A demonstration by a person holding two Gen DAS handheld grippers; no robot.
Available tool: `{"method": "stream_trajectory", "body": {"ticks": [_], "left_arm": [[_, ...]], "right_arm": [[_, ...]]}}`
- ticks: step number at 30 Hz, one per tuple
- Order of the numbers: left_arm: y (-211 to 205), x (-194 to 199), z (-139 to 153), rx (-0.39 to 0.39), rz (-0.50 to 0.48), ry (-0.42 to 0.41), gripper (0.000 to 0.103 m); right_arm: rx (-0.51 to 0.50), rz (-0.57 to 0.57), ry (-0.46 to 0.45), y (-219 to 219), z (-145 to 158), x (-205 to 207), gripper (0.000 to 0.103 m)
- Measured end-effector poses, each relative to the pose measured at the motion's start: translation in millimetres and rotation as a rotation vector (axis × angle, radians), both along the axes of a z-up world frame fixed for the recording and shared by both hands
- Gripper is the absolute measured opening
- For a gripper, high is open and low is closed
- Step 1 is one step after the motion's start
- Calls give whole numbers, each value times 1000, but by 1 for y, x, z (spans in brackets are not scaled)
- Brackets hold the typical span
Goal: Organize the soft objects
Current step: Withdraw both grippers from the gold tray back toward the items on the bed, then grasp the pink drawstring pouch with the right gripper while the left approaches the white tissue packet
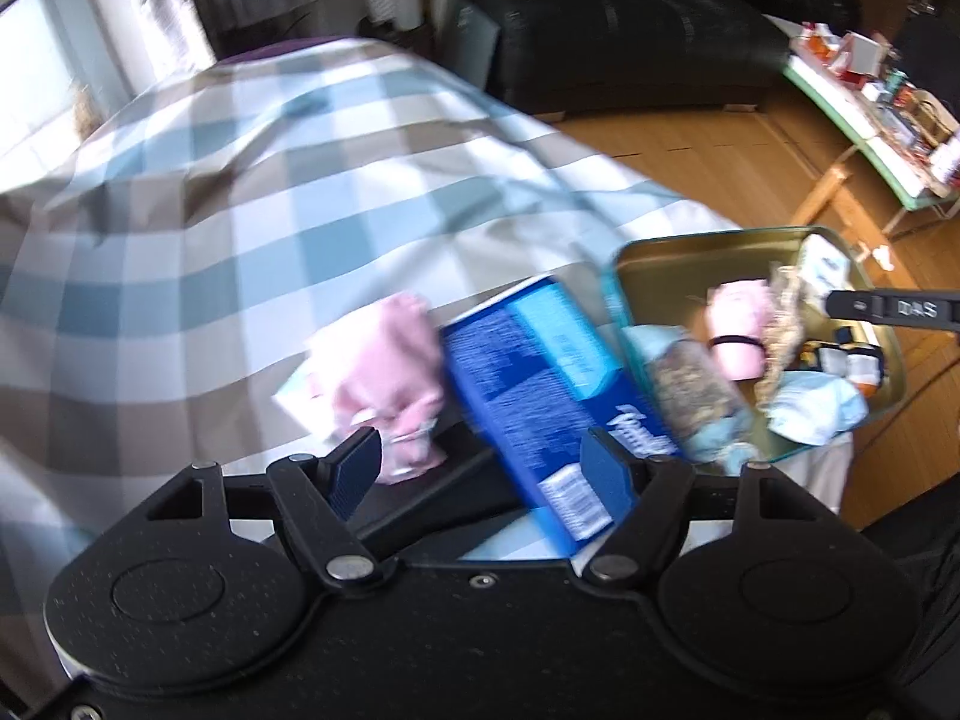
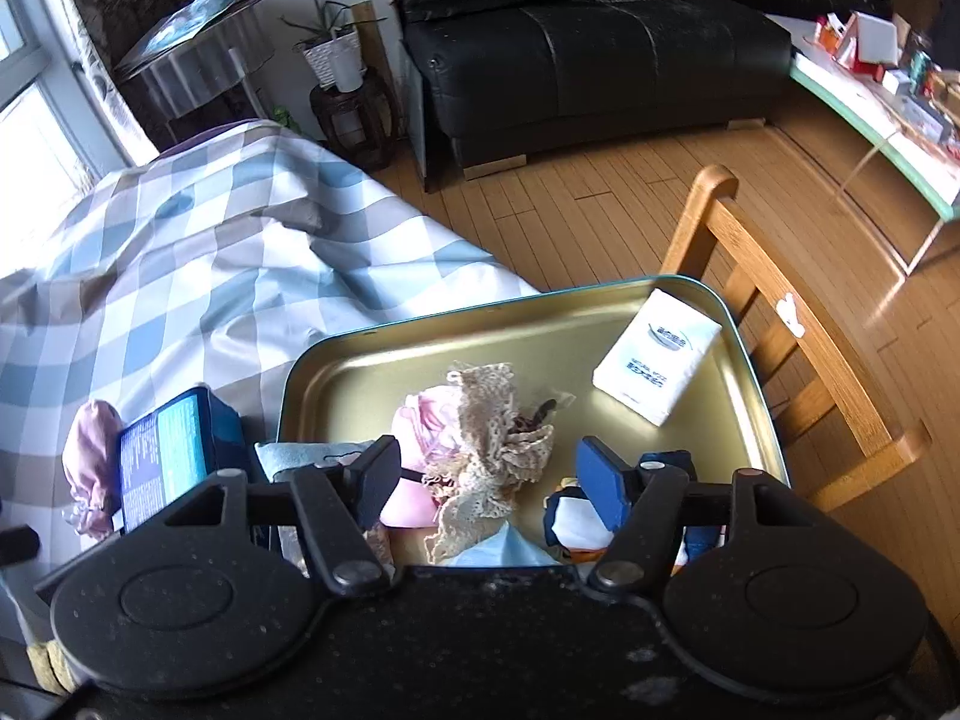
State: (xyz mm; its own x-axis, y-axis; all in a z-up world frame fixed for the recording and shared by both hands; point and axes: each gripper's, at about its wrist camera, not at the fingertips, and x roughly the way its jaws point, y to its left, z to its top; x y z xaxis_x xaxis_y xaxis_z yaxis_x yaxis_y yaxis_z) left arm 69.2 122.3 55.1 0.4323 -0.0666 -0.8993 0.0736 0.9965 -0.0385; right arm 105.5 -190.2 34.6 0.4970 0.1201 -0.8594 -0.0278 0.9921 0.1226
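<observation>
Soft things – a beige lace piece, a pink roll, a pale blue cloth – crowd the near half of the gold tin tray, a white tissue pack lying apart toward its far rim. Left of the tray on the checked cloth, a blue box lies between tray and pink pouch. Left gripper gapes empty over the box; right gripper hangs wide over the tray – a wooden chair stands just beyond.

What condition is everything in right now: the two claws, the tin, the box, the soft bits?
left gripper: open, empty, over the blue box.
right gripper: open, empty, above the tin.
gold tin: lidless, partly filled.
blue box: closed, tilted, outside the tin.
pink pouch: crumpled, on the checked cloth.
lace strip: bunched, in the tin.
white tissue pack: sealed, flat, in the tin.
</observation>
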Motion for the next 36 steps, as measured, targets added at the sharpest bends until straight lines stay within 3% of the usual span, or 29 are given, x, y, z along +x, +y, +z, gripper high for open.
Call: {"method": "stream_trajectory", "body": {"ticks": [11,14,18,26,30,34,36], "left_arm": [[93,19,-3,58,153,-25,69],[108,23,-11,23,171,-19,69],[116,31,-19,-27,157,4,69],[120,38,-13,17,105,-53,69],[129,36,-2,-29,119,-98,69],[132,30,11,-77,125,-145,72],[131,27,16,-102,120,-165,72]], "right_arm": [[-44,123,-28,47,-7,-8,66],[-64,174,-53,63,-9,-13,66],[-85,254,-88,89,-13,-23,67],[-52,380,-181,154,-7,-40,73],[-41,442,-188,199,-8,-38,73],[-50,535,-216,245,-9,-40,82],[-71,582,-231,265,-12,-42,82]]}}
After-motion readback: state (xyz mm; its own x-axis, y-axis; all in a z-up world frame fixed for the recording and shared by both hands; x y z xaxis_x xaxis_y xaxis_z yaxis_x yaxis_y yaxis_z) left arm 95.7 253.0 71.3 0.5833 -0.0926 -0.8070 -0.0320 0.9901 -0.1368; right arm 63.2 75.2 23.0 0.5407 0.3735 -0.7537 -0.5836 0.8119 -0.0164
